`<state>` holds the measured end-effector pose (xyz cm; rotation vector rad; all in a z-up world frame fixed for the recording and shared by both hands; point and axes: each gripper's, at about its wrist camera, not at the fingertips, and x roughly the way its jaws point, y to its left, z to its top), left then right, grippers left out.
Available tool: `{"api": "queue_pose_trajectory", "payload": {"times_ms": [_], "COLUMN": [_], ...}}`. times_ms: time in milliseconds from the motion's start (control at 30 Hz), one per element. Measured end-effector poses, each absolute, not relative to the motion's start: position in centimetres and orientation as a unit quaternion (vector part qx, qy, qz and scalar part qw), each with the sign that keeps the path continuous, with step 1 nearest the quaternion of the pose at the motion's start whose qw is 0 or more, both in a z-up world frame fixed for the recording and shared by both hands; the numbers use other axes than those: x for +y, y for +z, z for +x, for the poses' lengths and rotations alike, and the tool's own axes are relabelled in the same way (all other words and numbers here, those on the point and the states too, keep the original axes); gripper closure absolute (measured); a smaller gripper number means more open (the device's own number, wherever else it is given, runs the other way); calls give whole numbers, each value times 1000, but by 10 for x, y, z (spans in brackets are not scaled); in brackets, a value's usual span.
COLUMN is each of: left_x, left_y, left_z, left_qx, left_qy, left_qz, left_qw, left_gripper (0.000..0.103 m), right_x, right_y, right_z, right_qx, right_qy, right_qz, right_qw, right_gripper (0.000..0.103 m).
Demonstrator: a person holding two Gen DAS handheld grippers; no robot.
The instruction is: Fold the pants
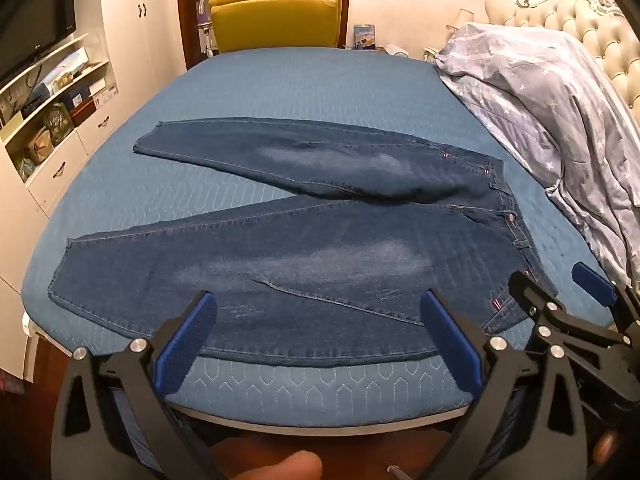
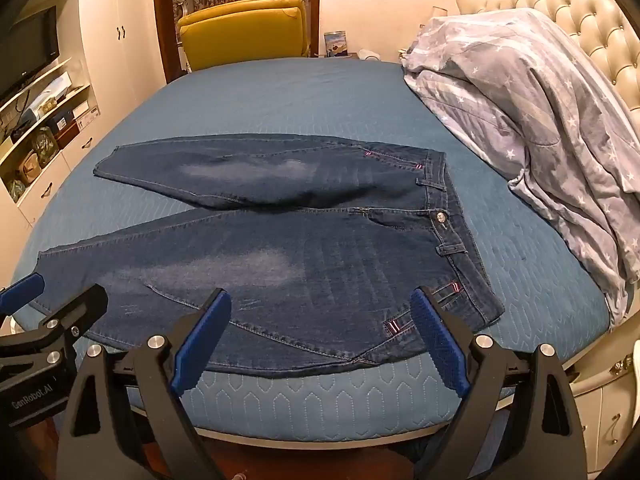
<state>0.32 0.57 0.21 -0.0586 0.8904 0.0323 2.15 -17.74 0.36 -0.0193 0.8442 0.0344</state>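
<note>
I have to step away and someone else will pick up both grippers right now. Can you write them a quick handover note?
Left gripper: open, empty, above the near edge of the bed.
Right gripper: open, empty, beside it, nearer the waistband.
Jeans: spread flat on the blue bed cover, front up, waistband toward the headboard side, the two legs splayed apart toward the shelves. A rumpled star-print duvet lies beyond the waistband, clear of the jeans.
Done: jeans laid out only.
Left: no fold made yet; probably bring one leg over the other, then fold lengthwise.
</note>
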Motion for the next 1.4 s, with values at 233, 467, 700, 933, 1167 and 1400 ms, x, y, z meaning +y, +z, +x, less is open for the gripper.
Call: {"api": "queue_pose_trajectory", "payload": {"times_ms": [233, 467, 700, 933, 1167, 1400], "left_x": [2, 3, 3, 3, 1, 3], "left_y": [3, 2, 1, 1, 0, -1], "left_z": [1, 2, 3, 2, 3, 2], "left_qx": [430, 433, 434, 432, 429, 429], "left_qy": [17, 9, 8, 17, 21, 22], "left_qz": [-29, -33, -35, -33, -32, -35], "left_qw": [902, 901, 900, 901, 902, 902], "left_gripper": [1, 1, 1, 1, 1, 1], "right_x": [-178, -178, -178, -178, -178, -177], "right_y": [5, 4, 4, 4, 3, 3], "right_z": [20, 20, 20, 20, 19, 19], "right_qx": [409, 409, 410, 410, 410, 410], "right_qy": [18, 18, 18, 18, 18, 18], "right_qz": [-9, -8, -8, -7, -7, -8], "right_qw": [912, 912, 912, 912, 912, 912], "right_gripper": [15, 15, 15, 15, 15, 15]}}
